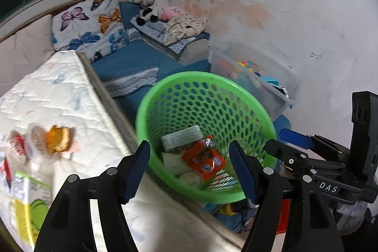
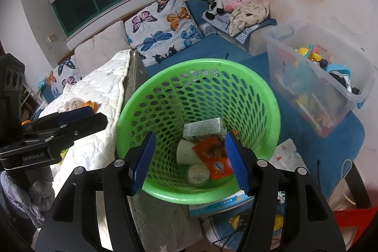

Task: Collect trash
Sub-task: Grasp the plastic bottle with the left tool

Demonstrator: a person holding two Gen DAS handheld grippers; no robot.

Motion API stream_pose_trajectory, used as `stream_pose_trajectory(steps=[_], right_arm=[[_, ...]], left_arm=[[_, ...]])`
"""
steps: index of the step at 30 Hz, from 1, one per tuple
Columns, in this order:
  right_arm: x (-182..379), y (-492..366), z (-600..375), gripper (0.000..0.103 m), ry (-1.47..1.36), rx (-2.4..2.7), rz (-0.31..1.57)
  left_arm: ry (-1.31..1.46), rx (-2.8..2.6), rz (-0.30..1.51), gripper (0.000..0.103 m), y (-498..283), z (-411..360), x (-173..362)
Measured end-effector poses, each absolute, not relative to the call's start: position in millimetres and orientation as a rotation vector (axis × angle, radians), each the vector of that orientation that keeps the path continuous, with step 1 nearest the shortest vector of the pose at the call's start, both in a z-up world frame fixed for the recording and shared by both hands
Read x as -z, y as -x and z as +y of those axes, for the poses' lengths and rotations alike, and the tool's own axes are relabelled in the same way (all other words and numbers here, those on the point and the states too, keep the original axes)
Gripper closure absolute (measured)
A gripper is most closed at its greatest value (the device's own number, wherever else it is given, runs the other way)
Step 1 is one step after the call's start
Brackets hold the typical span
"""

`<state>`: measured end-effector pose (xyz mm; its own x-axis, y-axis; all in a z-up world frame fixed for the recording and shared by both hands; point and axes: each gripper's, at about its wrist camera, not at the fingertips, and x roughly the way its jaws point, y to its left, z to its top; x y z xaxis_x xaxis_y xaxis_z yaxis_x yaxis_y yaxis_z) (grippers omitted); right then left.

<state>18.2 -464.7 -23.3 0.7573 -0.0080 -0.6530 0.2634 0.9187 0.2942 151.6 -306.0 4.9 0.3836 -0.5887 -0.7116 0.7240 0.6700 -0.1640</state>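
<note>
One green basket, one clear bin, two hand-held grippers.

The basket stands on the floor just beside the mattress, which lies at its nine o'clock. In the basket: a carton toward twelve, a snack packet at the middle, a cup at its nine o'clock, and a round lid toward six. Both grippers hang over the rim, left gripper and right gripper side by side, fingers apart with nothing between them. On the mattress, wrappers lie well apart from the basket. At two o'clock, a toy bin; beyond it, at twelve, pillows.
</note>
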Motion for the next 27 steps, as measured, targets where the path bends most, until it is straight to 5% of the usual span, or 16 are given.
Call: stream_pose_trajectory(steps=[27], right_arm=[[14, -51, -390, 0.04, -0.341, 0.011, 0.723]], left_arm=[[-0.247, 0.434, 0.878, 0.031, -207, -137, 14]])
